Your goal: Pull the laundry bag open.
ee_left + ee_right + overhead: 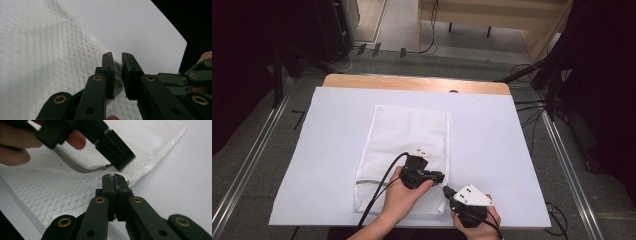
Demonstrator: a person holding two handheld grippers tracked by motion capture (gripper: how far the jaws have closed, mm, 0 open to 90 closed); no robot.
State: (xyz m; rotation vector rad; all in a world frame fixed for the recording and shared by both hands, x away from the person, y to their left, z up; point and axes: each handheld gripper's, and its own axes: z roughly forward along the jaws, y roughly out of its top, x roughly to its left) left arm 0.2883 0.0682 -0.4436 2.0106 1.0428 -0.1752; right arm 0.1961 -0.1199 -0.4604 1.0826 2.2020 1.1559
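Pinching both sides of the zipper end on the white mesh bag [407,145].

Our right tool [115,178] is clenched on the bag's corner fabric; just ahead of it, our left tool [117,65] grips what looks like the zipper pull [108,166]. The zipper [75,163] runs leftward from the right tool's tips, so open room for travel lies along that line across the bench [502,150].

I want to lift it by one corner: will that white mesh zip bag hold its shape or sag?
The white mesh zip bag probably sags: it lies flat and creased on the white table sheet. It looks thin, so likely light. The right gripper, shut on its edge, suggests the weave pinches easily.
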